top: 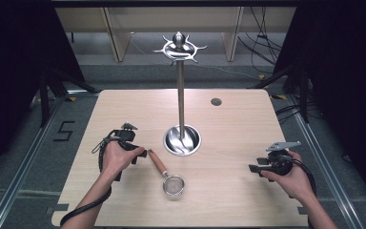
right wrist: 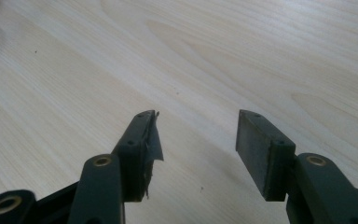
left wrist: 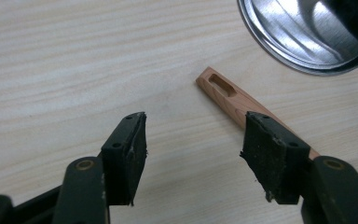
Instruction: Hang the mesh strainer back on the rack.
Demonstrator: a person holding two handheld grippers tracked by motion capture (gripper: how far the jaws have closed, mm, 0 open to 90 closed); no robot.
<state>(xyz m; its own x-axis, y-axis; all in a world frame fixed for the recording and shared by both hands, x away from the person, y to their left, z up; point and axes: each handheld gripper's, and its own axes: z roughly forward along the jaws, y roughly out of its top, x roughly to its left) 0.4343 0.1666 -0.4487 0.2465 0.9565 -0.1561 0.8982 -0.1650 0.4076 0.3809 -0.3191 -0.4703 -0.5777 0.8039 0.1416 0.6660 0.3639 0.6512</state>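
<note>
Nearest our edge of the bench [top: 228, 210], we hold the two claws apart: the right claw [top: 252, 168] hovers low toward the right edge with its jaws spread wide over bare wood, idle for now, and we see nothing between them in the right gripper view [right wrist: 196, 140]. The left claw [top: 142, 153] sits left of the middle, jaws also wide and empty, just at the end of the strainer's wooden handle [top: 157, 162]. In the left gripper view the left claw [left wrist: 193, 140] has that handle [left wrist: 228, 95] passing behind one jaw instead of between the two, so we judge the step in hand to be the approach for a grasp, not yet made. The strainer [top: 173, 184] lies flat, its mesh bowl pointing toward our edge and its handle running up toward the stand's steel dish [top: 183, 141] at the bench centre. For the next move we need to shift the left claw sideways until the handle is centred, then close. Farther off, the stand's pole [top: 180, 95] rises to a crown of hooks [top: 179, 47], likely where the slotted handle goes.
</note>
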